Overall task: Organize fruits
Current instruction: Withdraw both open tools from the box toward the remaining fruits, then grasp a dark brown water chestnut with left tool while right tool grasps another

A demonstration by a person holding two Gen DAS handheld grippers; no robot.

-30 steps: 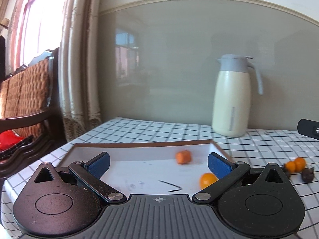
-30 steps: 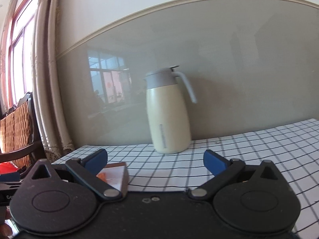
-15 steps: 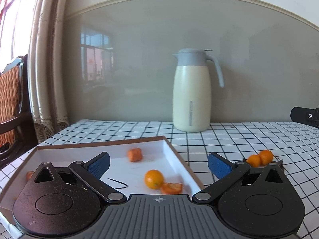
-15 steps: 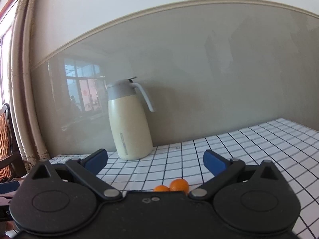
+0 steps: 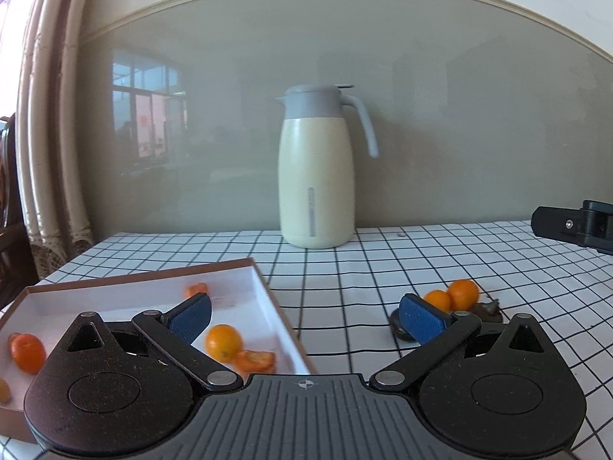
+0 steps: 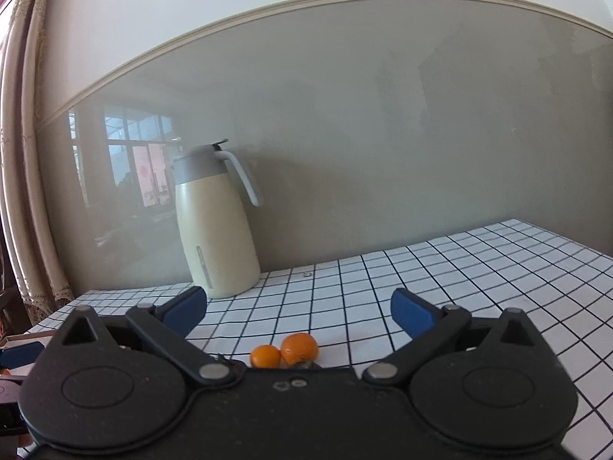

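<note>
A shallow white box with brown walls (image 5: 264, 287) lies on the checked tablecloth at the left. It holds several small oranges, among them a round one (image 5: 223, 342) beside a flattened piece (image 5: 254, 360). Two small oranges (image 5: 456, 295) lie on the cloth to the right, next to dark fruit pieces (image 5: 484, 308). My left gripper (image 5: 305, 316) is open and empty, over the box's right wall. My right gripper (image 6: 298, 308) is open and empty, just above the same two oranges (image 6: 285, 350). Part of the right gripper shows at the left view's right edge (image 5: 574, 226).
A cream thermos jug with a grey lid (image 5: 316, 168) stands at the back against the grey wall; it also shows in the right wrist view (image 6: 218, 226). A curtain (image 5: 46, 134) hangs at the left. The tablecloth (image 6: 479, 280) stretches to the right.
Both grippers have swung to the right. The box has slid leftward in the left view. The two loose oranges have come closer in the right view.
</note>
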